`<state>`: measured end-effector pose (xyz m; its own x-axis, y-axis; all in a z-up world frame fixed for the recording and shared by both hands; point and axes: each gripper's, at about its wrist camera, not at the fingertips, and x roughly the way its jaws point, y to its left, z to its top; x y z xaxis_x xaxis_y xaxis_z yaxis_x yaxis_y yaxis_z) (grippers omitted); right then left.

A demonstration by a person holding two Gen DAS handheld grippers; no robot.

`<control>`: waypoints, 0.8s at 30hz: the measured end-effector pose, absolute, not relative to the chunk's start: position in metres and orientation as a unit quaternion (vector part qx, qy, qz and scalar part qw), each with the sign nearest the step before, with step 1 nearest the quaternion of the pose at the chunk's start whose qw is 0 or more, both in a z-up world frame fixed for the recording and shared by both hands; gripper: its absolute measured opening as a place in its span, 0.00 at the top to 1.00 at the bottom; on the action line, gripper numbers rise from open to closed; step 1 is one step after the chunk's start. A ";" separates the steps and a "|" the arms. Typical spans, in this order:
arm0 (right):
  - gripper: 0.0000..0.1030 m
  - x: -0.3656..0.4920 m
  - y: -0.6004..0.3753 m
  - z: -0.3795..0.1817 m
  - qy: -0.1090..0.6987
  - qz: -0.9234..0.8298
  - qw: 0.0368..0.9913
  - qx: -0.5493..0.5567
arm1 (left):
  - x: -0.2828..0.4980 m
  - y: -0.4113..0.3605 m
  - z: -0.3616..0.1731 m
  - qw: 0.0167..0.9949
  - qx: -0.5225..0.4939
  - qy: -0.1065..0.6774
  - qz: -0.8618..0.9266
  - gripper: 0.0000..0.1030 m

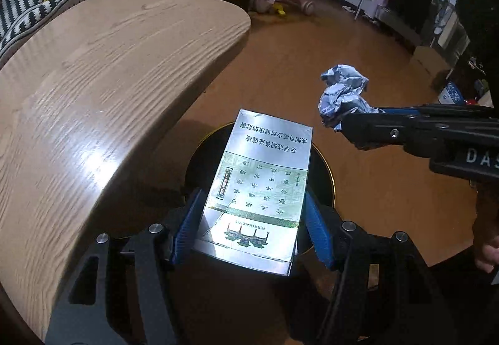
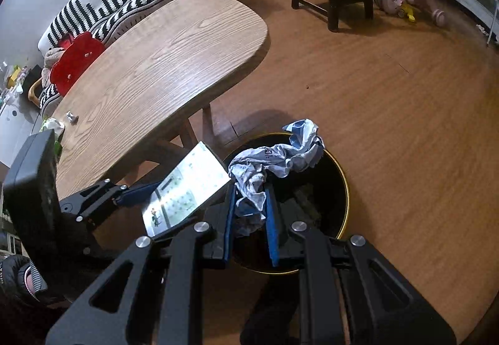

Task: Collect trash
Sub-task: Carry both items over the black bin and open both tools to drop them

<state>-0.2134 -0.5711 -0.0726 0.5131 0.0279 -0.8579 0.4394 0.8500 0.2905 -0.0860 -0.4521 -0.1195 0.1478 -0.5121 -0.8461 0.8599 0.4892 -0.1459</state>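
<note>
The left tongs point(image 1: 251, 220) stand fairly wide, their ribbed blue pads point(image 1: 187, 226) pressed against the long sides of a flat rectangular cigarette box point(image 1: 259, 186), glossy silver card with green print, held over the round black bin point(image 2: 312, 204) with its thin gold rim. The right tongs point(image 2: 249, 214) are almost closed, pinching a crumpled wrapper point(image 2: 277, 157), a soft, creased white-and-blue wad that bulges past the tips, also above the bin's mouth. The bin sits on the warm brown wooden floor point(image 2: 405, 126), just beside the surface point(image 1: 109, 80), a pale wood-grain top with rounded corners. A small crumpled scrap point(image 2: 71, 117) lies on the surface near its far edge.
</note>
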 end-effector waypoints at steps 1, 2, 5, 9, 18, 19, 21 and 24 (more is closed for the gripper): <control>0.82 -0.213 -0.572 -0.073 0.478 -0.123 0.835 0.245 | -0.085 -0.454 -0.120 0.733 0.191 0.455 -0.468 0.40; 0.82 -0.213 -0.572 -0.073 0.478 -0.124 0.834 0.246 | -0.083 -0.455 -0.121 0.732 0.191 0.456 -0.469 0.40; 0.82 -0.212 -0.574 -0.071 0.478 -0.127 0.834 0.246 | -0.082 -0.451 -0.122 0.730 0.188 0.459 -0.470 0.40; 0.82 -0.212 -0.574 -0.069 0.474 -0.134 0.834 0.248 | -0.080 -0.450 -0.123 0.728 0.189 0.460 -0.471 0.36; 0.33 -0.213 -0.571 -0.061 0.462 -0.151 0.839 0.244 | -0.089 -0.444 -0.116 0.719 0.190 0.455 -0.490 0.22; 0.33 -0.212 -0.570 -0.058 0.458 -0.151 0.842 0.242 | -0.089 -0.441 -0.113 0.721 0.188 0.454 -0.489 0.20; 0.32 -0.212 -0.567 -0.049 0.450 -0.150 0.848 0.236 | -0.090 -0.433 -0.105 0.724 0.181 0.450 -0.490 0.15; 0.27 -0.209 -0.558 -0.032 0.433 -0.143 0.859 0.232 | -0.092 -0.422 -0.090 0.725 0.168 0.447 -0.496 0.13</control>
<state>-0.2092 -0.5584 -0.0319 0.5847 -0.0458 -0.8100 0.4466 0.8517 0.2742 -0.0921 -0.4215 -0.0896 0.1083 -0.5687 -0.8153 0.8690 0.4524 -0.2001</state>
